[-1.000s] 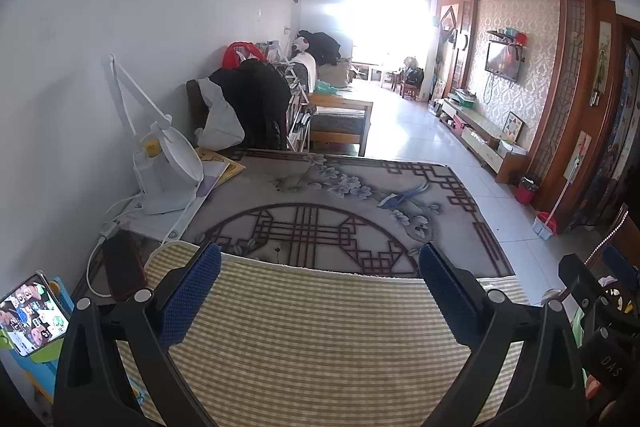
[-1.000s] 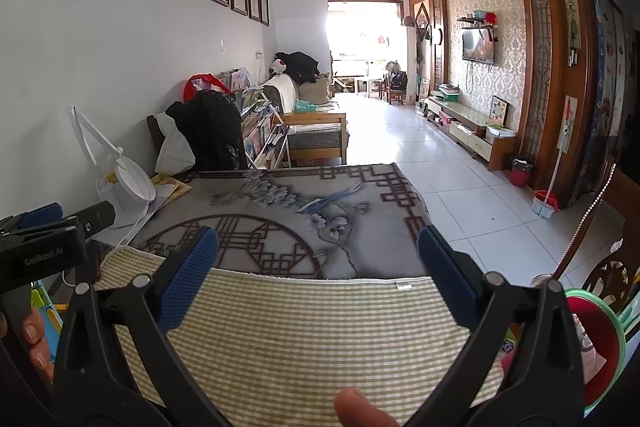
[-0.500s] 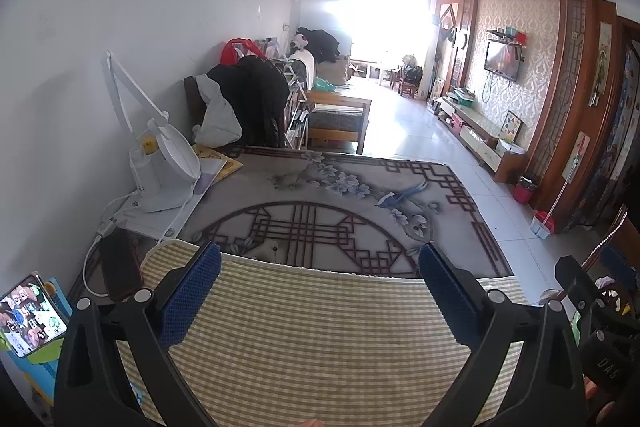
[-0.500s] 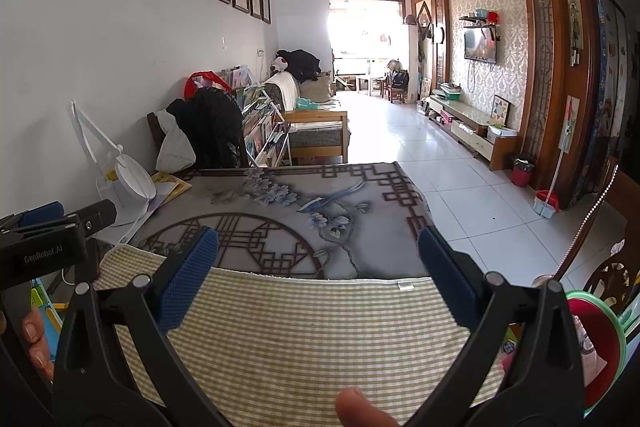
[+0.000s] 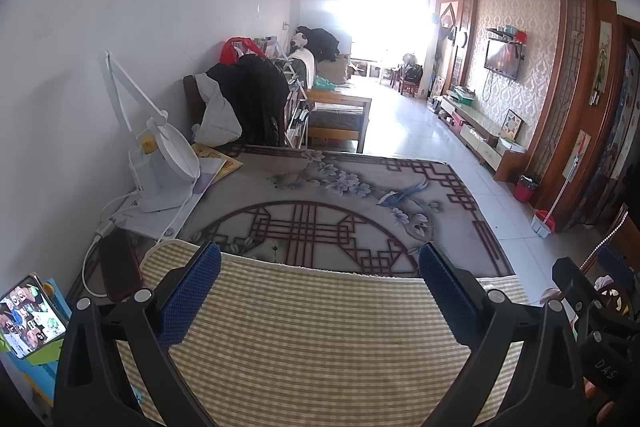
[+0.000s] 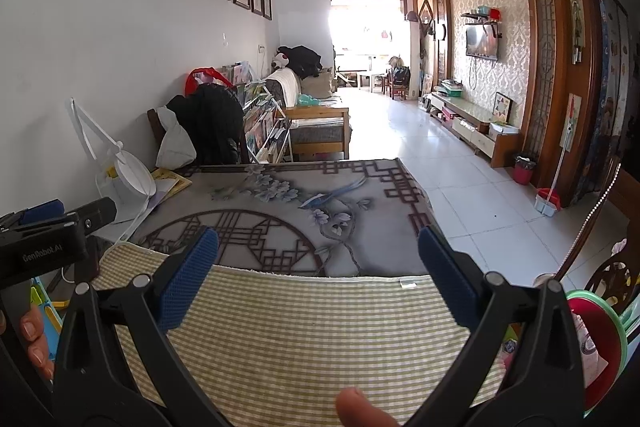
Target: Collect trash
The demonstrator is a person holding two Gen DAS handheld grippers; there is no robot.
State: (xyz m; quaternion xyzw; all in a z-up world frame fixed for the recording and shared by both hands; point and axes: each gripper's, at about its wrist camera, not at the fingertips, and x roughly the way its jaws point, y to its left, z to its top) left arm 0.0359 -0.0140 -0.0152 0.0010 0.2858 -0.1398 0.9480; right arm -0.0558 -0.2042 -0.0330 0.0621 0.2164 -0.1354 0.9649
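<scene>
Left wrist view: left tongs [image 5: 320, 283] spread wide, holding nothing, over one checked mat [image 5: 320, 339] on the tabletop [image 5: 320, 203]; one white desk lamp [image 5: 164, 163] far left, two phones, one dark [image 5: 118, 269], one lit [image 5: 30, 315]. Right wrist view: right tongs [image 6: 318, 263] likewise wide and empty; one red bin [image 6: 596, 339] near right; no trash discernible on the mat.

The checked mat [image 5: 320, 339] and the middle of the worktop [image 5: 320, 203] lie bare. Along the left edge stand a lamp [image 5: 160, 171], books [image 5: 216, 163], a cable [image 5: 96, 259] and a phone [image 5: 118, 267].
</scene>
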